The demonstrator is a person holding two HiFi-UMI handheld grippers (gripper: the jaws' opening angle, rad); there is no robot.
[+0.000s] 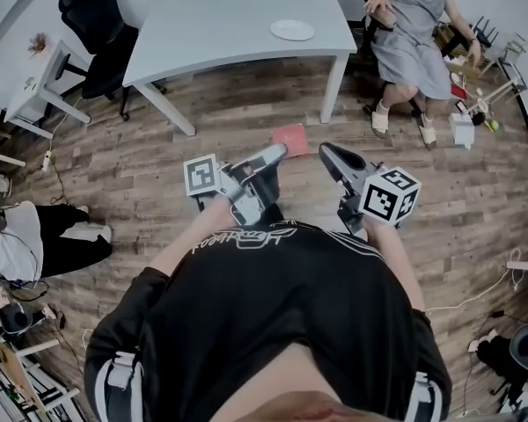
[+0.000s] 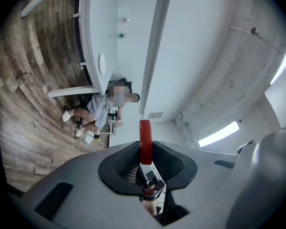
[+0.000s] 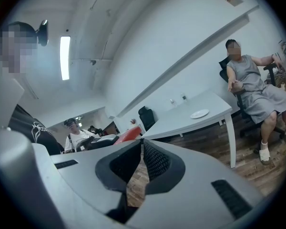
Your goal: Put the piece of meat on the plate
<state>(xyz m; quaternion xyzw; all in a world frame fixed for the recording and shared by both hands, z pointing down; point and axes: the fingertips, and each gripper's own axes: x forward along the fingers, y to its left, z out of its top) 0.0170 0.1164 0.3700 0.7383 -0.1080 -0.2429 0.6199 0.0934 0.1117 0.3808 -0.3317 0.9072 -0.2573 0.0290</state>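
A flat red piece of meat [image 1: 290, 136] sticks out from my left gripper [image 1: 275, 152], whose jaws are shut on it above the wooden floor. In the left gripper view the meat [image 2: 145, 135] stands edge-on between the pads. A little to its right, my right gripper [image 1: 326, 150] is shut and holds nothing; its jaw tips meet in the right gripper view [image 3: 142, 140], where the meat [image 3: 128, 134] shows to the left. The white plate [image 1: 292, 30] lies near the front right corner of the grey table [image 1: 220, 16], well ahead of both grippers; the plate [image 3: 199, 113] is bare.
A person in grey sits on a chair [image 1: 414, 33] right of the table. A black office chair [image 1: 101, 25] stands at the table's left end. A white side table [image 1: 35, 77] and a second seated person [image 1: 18, 236] are at the left. Cables run along the floor.
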